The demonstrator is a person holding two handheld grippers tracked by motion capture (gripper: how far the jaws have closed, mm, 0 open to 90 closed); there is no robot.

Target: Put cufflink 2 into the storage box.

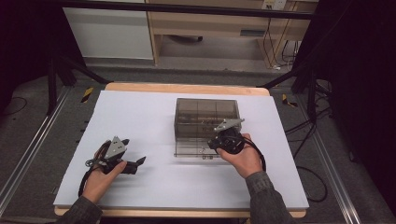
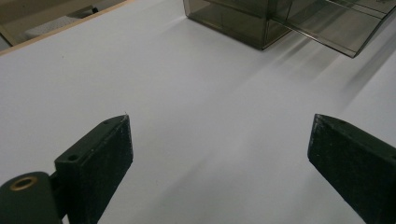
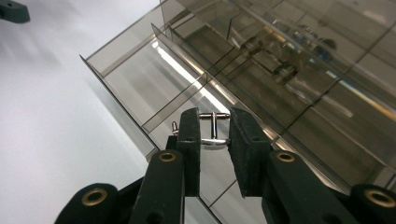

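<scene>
At nine o'clock the left gripper [image 1: 135,164] rests with jaws spread wide on the white table [image 1: 140,121]. Toward three o'clock, the right gripper [image 3: 214,135] pinches the metal handle [image 3: 211,129] of the smoky drawer box [image 1: 205,119], a detail its own view reveals. Dark floor surrounds.

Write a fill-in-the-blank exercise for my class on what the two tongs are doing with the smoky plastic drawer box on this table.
1. The right tongs are closed on the drawer's small metal ____.
2. The bottom drawer of the drawer box is pulled partly ____.
3. The left tongs stand open with only the ____ table surface between their jaws.

Missing words: handle; out; white
</scene>
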